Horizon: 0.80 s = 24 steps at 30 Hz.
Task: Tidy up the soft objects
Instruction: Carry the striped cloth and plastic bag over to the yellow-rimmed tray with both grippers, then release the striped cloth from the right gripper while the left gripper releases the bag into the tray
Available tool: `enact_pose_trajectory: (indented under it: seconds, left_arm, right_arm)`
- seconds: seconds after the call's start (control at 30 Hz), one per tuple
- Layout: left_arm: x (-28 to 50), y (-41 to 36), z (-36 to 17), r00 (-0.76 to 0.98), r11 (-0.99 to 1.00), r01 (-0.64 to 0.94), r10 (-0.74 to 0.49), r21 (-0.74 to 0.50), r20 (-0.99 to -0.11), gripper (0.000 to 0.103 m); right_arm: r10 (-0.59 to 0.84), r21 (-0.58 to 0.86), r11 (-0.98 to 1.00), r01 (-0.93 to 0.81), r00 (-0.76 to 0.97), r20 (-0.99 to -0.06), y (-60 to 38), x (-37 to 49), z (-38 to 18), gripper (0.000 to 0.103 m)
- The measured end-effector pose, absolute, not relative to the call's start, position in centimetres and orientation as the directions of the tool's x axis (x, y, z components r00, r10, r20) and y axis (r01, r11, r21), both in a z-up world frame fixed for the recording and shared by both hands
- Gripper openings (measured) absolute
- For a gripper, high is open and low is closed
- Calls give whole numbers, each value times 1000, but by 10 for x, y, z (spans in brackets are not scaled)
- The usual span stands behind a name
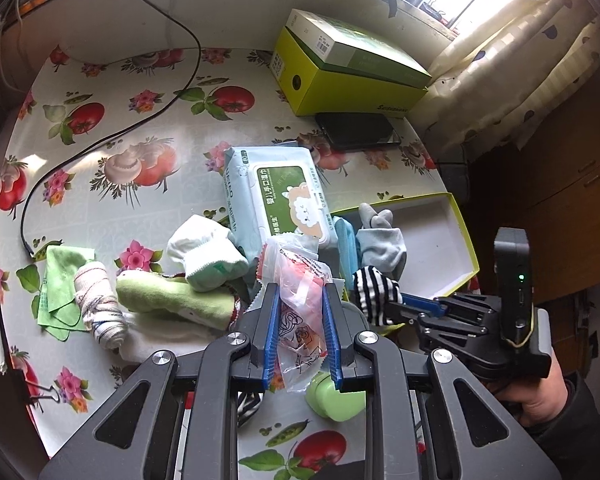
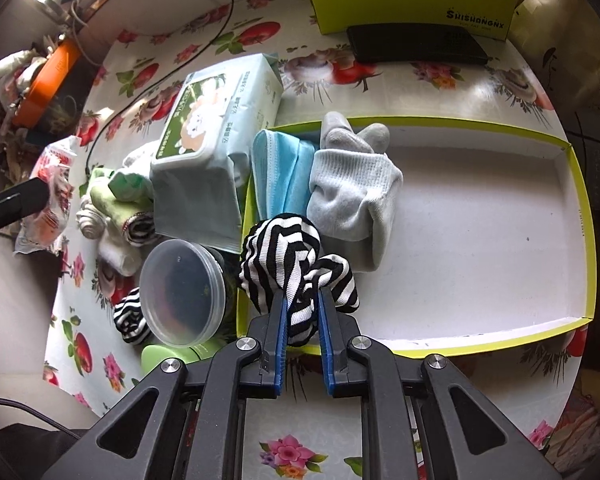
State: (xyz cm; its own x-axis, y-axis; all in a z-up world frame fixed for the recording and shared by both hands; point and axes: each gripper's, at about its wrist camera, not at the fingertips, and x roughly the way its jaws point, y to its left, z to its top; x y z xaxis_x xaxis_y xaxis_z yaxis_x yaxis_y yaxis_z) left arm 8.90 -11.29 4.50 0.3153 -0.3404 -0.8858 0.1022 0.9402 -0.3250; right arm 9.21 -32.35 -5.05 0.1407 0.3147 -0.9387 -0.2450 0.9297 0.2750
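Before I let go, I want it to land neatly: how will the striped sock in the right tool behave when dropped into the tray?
The striped sock bunches in loose folds above the right tool, so it is probably floppy and will slump. It looks light and unlikely to roll. It may drape against the grey sock or the tray's rim.

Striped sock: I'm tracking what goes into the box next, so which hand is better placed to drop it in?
Right. The right tool grips the striped sock over the box; the left tool holds a plastic packet beside it.
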Motion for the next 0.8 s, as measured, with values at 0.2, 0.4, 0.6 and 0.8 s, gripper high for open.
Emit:
enact_pose_trajectory:
  seconds: [0.2,0.4,0.6,0.8]
  left_arm:
    - [96,-133,47,299,935,147,-352,-322,-887,21]
    - [105,-161,45,269,924,211,-368,-318,-890,21]
    - [116,-204,32,209,898,295,-395,-327,-895,21]
    - [125,-250,14,136,857,368,-432,-360,-891,21]
  right_arm:
    - [369,331,914,-236,137,-919,-332,88,-43,33]
    - [393,360,913,-193,176,-902,-352,80,-32,33]
    - [395,372,918,-141,216,-893,-378,72,-24,33]
    - [381,374,924,-77,242,-892,-404,64,-24,33]
